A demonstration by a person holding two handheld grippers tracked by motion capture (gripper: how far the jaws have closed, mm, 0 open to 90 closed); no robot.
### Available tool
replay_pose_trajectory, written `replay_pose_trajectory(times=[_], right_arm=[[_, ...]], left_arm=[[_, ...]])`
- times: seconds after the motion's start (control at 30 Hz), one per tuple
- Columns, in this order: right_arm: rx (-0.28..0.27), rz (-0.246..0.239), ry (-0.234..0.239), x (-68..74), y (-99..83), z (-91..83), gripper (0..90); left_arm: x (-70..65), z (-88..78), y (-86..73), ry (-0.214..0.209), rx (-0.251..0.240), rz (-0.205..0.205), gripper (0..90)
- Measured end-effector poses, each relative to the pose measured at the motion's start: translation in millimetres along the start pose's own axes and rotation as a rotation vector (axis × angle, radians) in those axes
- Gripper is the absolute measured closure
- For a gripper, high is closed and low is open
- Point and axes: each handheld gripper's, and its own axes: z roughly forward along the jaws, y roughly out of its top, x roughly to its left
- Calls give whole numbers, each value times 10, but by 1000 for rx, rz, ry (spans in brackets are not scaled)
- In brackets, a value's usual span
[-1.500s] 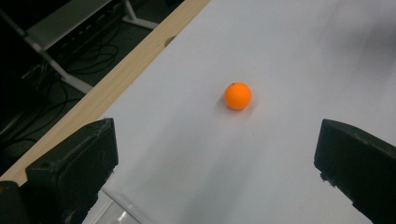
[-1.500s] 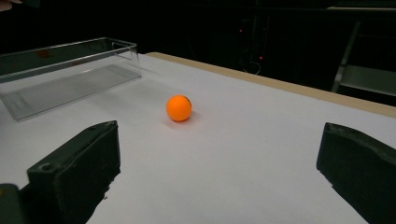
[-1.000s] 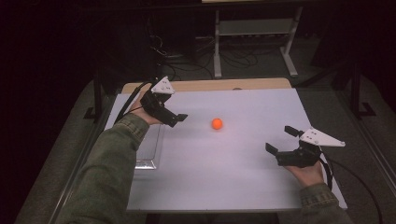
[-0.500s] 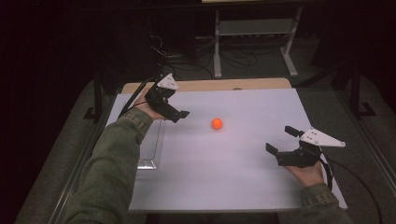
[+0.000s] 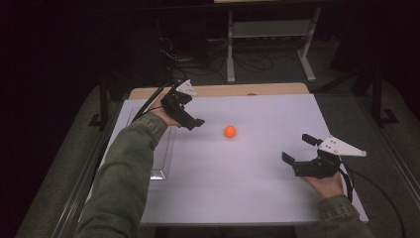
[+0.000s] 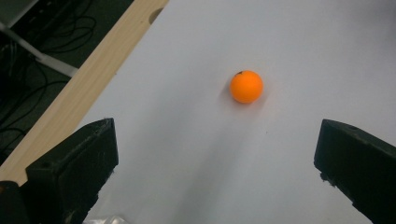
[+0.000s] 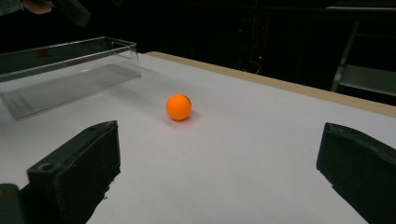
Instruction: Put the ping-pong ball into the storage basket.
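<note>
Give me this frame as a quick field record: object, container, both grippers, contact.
object: orange ball, resting on the white table top
container: clear tray at the table's left side, nothing seen in it
left gripper: open, above the table beside the tray, pointed at the ball
right gripper: open, low near the right edge, facing the ball
contact: none; ball apart from both grippers

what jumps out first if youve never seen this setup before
The small orange ball draws the eye first: it sits alone near the middle of the white table. Next come the two black tools on either side of it: the left hand-held gripper, raised with its jaws open towards the ball, and the right hand-held gripper, open near the table's right edge. A clear plastic tray lies along the left side.
</note>
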Motion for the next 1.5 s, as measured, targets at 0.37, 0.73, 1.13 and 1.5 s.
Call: replay_pose_trajectory(times=[0.37,0.73,1.13,1.5], right_arm=[[-1,3,2,7,-3,-5,0],[-2,7,4,6,-4,-3,0],[6,8,2,7,-8,4,0],[15,14,15,11,-12,14,0]], left_arm=[[-30,117,127,-31,25,36,0],[-33,225,200,-31,48,76,0],[-49,306,215,-40,70,95,0],[-80,444,236,-60,87,106,0]])
